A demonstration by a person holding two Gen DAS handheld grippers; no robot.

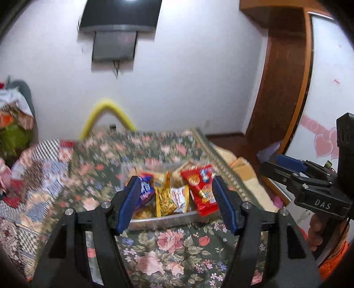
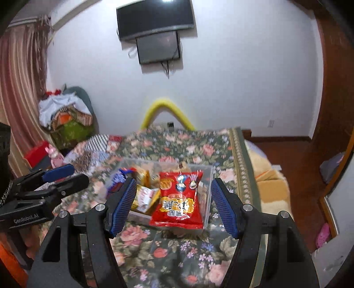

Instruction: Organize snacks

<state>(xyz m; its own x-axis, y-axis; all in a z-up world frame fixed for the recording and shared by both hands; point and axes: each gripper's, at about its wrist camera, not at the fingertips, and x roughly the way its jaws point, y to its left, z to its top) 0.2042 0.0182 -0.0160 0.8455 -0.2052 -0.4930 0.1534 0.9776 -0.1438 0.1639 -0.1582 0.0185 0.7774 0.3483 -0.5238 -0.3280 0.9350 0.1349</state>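
Here the snack bags in the clear box [image 2: 208,177] on the flowery blanket [image 2: 177,254] are blurred, maybe noodles, "GenRobot.AI" is read on the left gripper [image 1: 176,205], and both it and the right gripper [image 2: 173,207] are held wide apart, empty.

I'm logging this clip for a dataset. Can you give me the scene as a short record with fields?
surface: floral bedspread
container: clear bin, resting on the bedspread
contents: red snack bag leaning over the near rim; yellow snack bag; blue snack bag
left tongs: open, holding nothing, short of the bin
right tongs: open, holding nothing, short of the bin
background: wall TV, yellow tube
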